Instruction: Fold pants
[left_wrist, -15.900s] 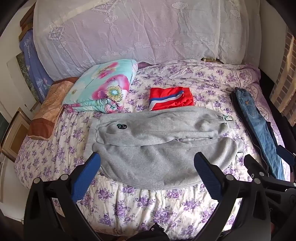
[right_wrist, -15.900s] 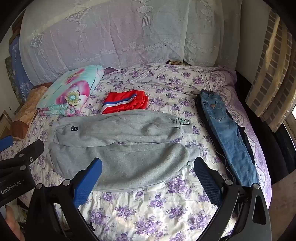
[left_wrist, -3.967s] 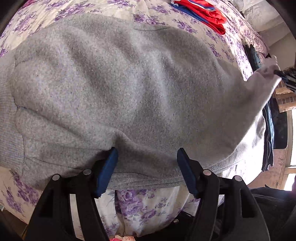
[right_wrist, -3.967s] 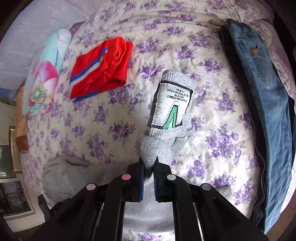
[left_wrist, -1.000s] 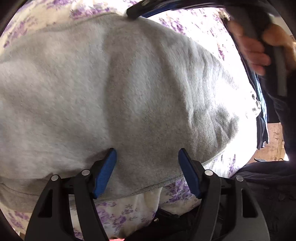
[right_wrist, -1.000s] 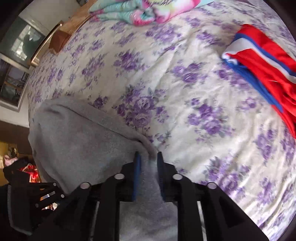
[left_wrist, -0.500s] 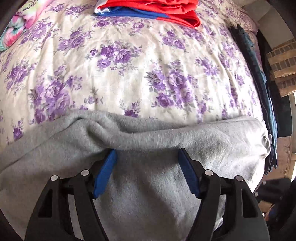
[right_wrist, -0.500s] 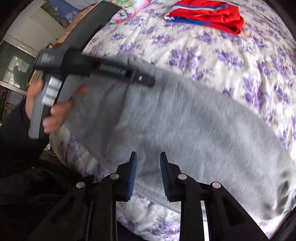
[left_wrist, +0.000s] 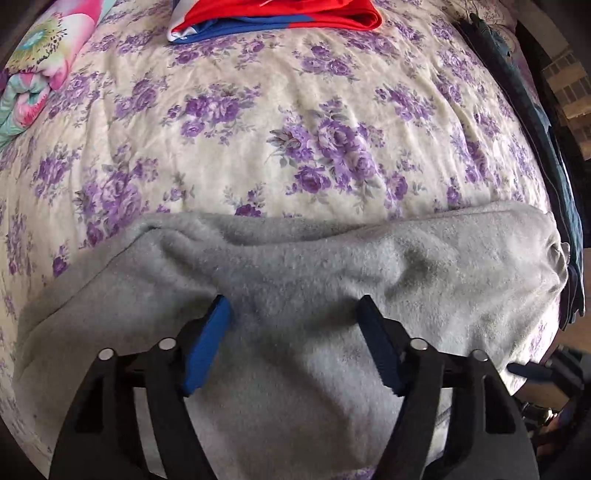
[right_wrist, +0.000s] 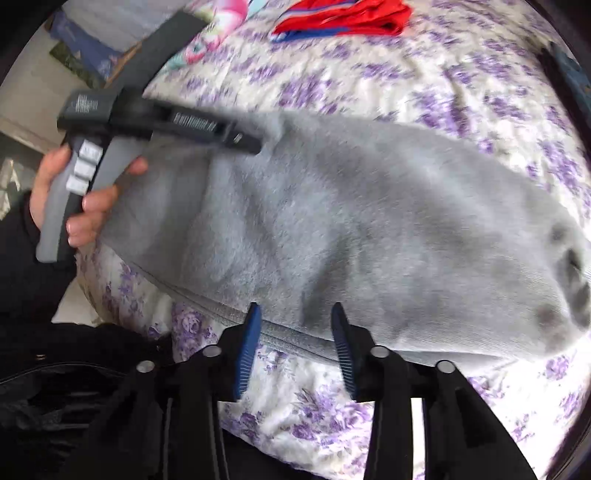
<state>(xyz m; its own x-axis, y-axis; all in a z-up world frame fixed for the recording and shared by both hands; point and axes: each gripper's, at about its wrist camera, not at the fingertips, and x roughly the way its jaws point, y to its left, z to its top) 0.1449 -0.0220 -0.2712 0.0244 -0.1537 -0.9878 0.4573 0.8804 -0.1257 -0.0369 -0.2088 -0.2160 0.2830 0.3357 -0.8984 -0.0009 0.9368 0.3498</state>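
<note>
- Left wrist view: the grey pants (left_wrist: 332, 295) lie folded across the near edge of the bed (left_wrist: 295, 122), which carries a purple-flowered cover.
- The left hand-held gripper (left_wrist: 295, 343) points down over the pants. Its blue pads (left_wrist: 205, 347) stand well apart and are closing at this moment; the cloth lies under and between them, but neither pad presses on a fold (nothing is held).
- Beyond the pants, toward the far side of the bed, lies a folded red garment with blue and white stripes (left_wrist: 273, 13).
- Far left of the pants sits a folded flowered quilt (left_wrist: 33, 62); along the bed's right edge, right of the pants, lies dark blue denim (left_wrist: 554, 162).
- Low on the right, past the pants' end, the tip of the other hand-held gripper shows.
- Right wrist view (blurred): the pants (right_wrist: 351, 229) stretch across the picture, their ribbed band running along the near side just ahead of the fingers.
- The right hand-held gripper (right_wrist: 295, 347) hangs above that band. Its jaws are opening, and the pads (right_wrist: 245, 350) stand clear of the cloth on both sides; nothing is gripped.
- At the pants' left end a person's hand (right_wrist: 70, 195) grips the handle of the left hand-held gripper (right_wrist: 207, 129), whose fingers reach over the cloth there.
- The red garment (right_wrist: 343, 16) lies beyond the pants at the top.
- A dark sleeve (right_wrist: 22, 258) shows left of the pants.
</note>
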